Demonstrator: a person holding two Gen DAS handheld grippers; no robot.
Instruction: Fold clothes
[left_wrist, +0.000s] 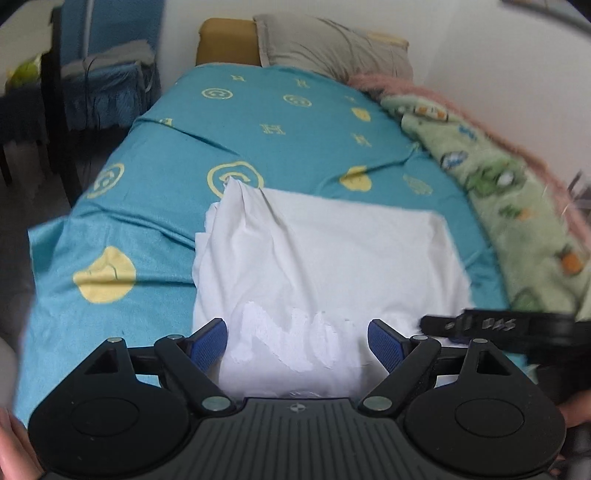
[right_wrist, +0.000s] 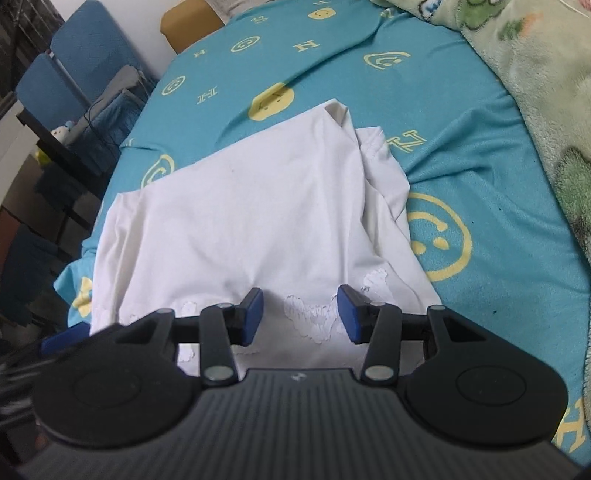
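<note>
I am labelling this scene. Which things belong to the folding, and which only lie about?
For the folding:
- white shirt
- left hand-held gripper
- right hand-held gripper

Only lying about:
- green blanket
- grey pillow
- blue chair

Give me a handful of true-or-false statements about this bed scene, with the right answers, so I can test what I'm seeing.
1. The white T-shirt lies on a teal bedsheet printed with yellow smiley faces. True.
2. The left gripper is clamped shut on the shirt. False: its jaws stand wide apart over the shirt, pinching nothing.
3. A green cartoon-print blanket lies along the wall side of the bed. True.
4. The T-shirt is spread fully flat, sleeves out. False: it is already partly folded, with layers doubled over.
5. The right gripper holds a sock. False: nothing is between its blue pads; the shirt lies beneath.
</note>
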